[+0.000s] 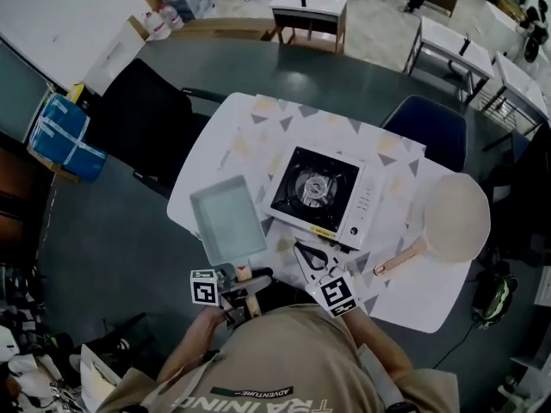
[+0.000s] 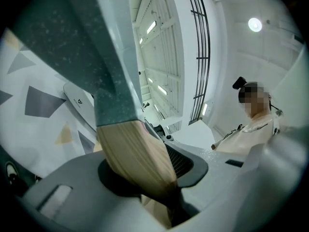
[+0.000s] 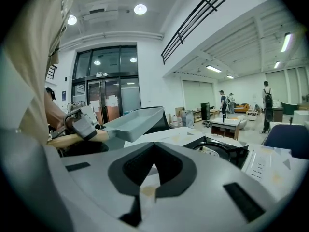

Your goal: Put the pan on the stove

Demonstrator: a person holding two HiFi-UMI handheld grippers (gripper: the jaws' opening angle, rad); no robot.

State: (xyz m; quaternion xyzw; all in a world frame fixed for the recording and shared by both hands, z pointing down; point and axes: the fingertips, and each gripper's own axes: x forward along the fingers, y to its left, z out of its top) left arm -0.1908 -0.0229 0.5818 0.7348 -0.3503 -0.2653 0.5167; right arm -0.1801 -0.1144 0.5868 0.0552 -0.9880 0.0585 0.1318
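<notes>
A rectangular grey-blue pan (image 1: 227, 218) with a wooden handle (image 1: 244, 280) hangs over the table's left front part, left of the stove. My left gripper (image 1: 240, 284) is shut on that handle (image 2: 137, 158); the pan's underside (image 2: 96, 47) fills the left gripper view. In the right gripper view the pan (image 3: 133, 121) is off the table and tilted. The white portable gas stove (image 1: 316, 194) with a black burner top stands mid-table, nothing on it. My right gripper (image 1: 312, 258) is shut and holds nothing, just in front of the stove (image 3: 218, 149).
A round cream pan (image 1: 456, 218) with a wooden handle lies at the table's right edge. The white patterned tablecloth (image 1: 250, 127) covers the table. A black chair (image 1: 142, 119) stands at the left and a blue chair (image 1: 426, 132) behind the table.
</notes>
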